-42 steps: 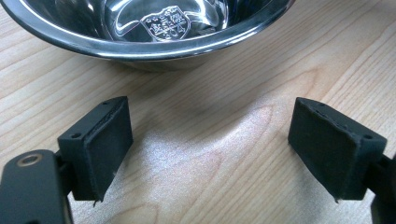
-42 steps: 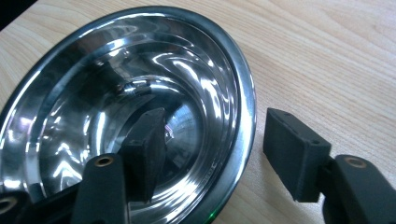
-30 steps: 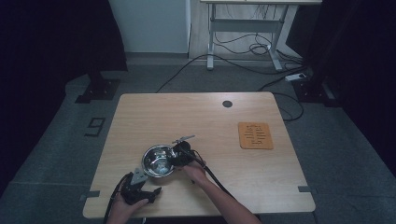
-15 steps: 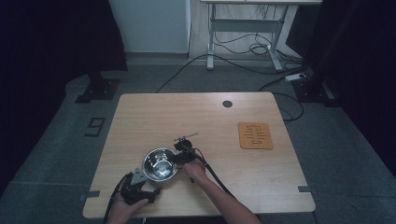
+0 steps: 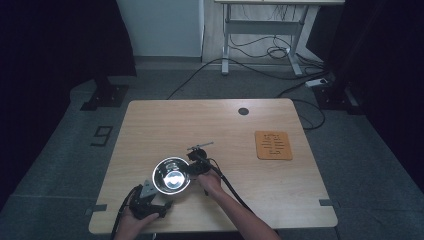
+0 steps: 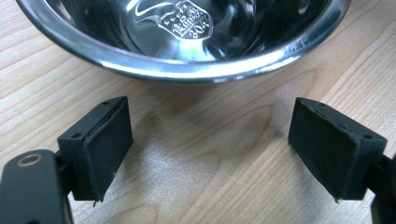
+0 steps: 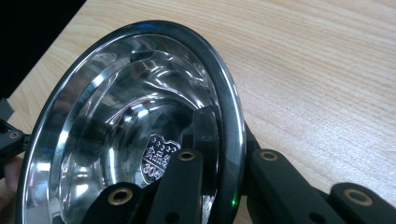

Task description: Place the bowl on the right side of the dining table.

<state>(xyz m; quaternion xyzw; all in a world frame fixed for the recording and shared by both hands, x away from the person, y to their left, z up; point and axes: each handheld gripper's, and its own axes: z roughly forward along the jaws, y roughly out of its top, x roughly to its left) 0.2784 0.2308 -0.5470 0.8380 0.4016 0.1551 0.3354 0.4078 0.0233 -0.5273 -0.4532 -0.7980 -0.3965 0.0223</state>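
Note:
A shiny steel bowl sits near the table's front left. My right gripper is shut on the bowl's right rim, one jaw inside the bowl and one outside. In the right gripper view the bowl looks tilted, with a stamped emblem at its bottom. My left gripper rests on the table just in front of the bowl, held by a hand. Its jaws stand open in the left gripper view, with bare wood between them and the bowl just beyond.
An orange mat with dark markings lies at the table's right. A round grommet hole sits near the far edge. The wooden table stands on grey carpet, with cables and a desk frame behind it.
The right gripper has carried the bowl slightly toward the front of the table, closer to the left gripper. The left gripper has stayed in place.

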